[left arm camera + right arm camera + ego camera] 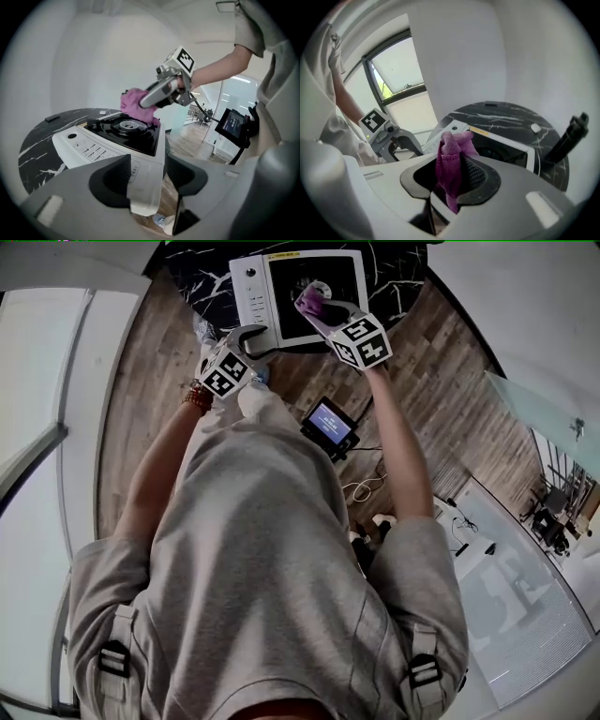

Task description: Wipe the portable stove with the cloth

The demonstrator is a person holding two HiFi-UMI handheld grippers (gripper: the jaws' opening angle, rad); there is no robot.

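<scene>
The portable stove (pixel 251 296), white with a black cooktop, stands on a round black marble table (pixel 202 277). My left gripper (pixel 258 341) is at its near left corner; in the left gripper view the stove's white corner (pixel 147 178) sits clamped between the jaws of the left gripper (pixel 149 183). My right gripper (pixel 323 313) hangs just above the cooktop, shut on a bunched purple cloth (pixel 317 304). The cloth (pixel 452 164) fills the jaws of the right gripper (pixel 452 182) and hangs out below them. From the left, the cloth (pixel 136 104) is over the burner's far side.
A small screen on a stand (pixel 330 423) and loose cables (pixel 361 488) lie on the wood floor under my arms. A small white item (pixel 536 127) rests on the table, and a black post (pixel 569 136) rises at its right edge. Glass partitions stand to the right.
</scene>
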